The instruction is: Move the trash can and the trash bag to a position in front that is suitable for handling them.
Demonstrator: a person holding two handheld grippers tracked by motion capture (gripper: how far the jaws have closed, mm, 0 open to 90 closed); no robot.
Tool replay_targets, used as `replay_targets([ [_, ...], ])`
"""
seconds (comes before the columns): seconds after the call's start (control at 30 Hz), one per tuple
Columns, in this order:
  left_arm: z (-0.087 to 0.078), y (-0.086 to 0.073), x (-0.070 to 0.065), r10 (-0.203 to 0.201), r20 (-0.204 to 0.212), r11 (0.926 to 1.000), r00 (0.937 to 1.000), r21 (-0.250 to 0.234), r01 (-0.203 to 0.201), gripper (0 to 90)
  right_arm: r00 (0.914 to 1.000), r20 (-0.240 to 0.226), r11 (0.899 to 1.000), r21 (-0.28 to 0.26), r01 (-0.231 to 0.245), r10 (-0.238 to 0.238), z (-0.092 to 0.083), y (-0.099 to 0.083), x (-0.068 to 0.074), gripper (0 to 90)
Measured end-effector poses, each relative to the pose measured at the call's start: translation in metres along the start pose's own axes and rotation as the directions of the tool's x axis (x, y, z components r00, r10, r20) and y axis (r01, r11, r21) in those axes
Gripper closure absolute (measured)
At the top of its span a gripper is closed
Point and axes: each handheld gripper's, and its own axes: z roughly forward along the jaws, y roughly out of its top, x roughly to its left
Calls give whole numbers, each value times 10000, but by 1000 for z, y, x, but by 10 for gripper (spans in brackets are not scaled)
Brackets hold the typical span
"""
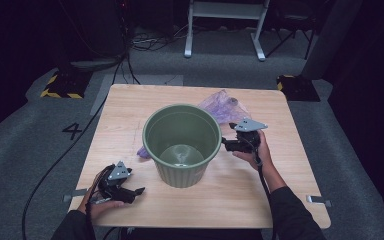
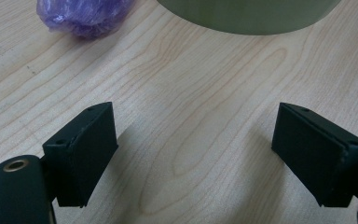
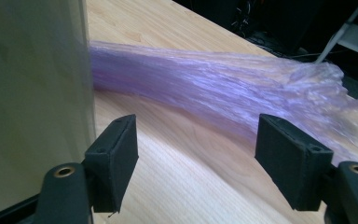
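In the high view, a green ribbed bin [image 1: 182, 145] is standing upright near the middle of the wooden table [image 1: 130, 105], its mouth facing up. A purple plastic bag [image 1: 223, 106] is lying on the table behind the bin, spreading out past its far right side, and a small bunched end of it is poking out at the bin's left. The right gripper [image 1: 228, 143] is hovering just beside the bin's right wall, held in the person's right hand [image 1: 258, 152], with the bag lying just beyond it. The left gripper [image 1: 139, 191] is resting low near the table's front left corner, well apart from the bin, in the person's left hand [image 1: 99, 202]. In the left gripper view, the two black jaws are standing wide apart over bare wood with nothing between them; the bin's base [image 2: 247, 16] is showing at the top and the bunched purple end [image 2: 81, 16] is lying at the upper left. In the right gripper view, the jaws are also standing apart and gripping nothing; the bin's wall [image 3: 35, 102] is rising right next to the left jaw, and the stretched purple bag [image 3: 223, 88] is running across the table beyond the jaws, blurred.
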Motion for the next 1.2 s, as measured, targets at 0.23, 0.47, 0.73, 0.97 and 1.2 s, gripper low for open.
replay_targets([
  [0.23,0,0,0,-3,1,10000,10000,-3,3,135,9986,-53,9986,-77,-521,520,15,12,-7,303],
  [0.47,0,0,0,2,-1,10000,10000,-4,-2,135,9917,-161,9918,-42,-1274,1273,36,14,-18,299],
  [0.73,0,0,0,1,-5,10000,10000,-4,-1,136,9870,31,9868,208,-1607,1607,69,16,-27,299],
  [0.97,0,0,0,-6,-43,10000,10000,-25,6,137,9814,177,9799,539,-1919,1912,98,16,-27,297],
  [1.2,0,0,-1,-13,-50,10000,10000,-34,13,139,9809,145,9745,1123,-1943,1939,115,12,-27,428],
])
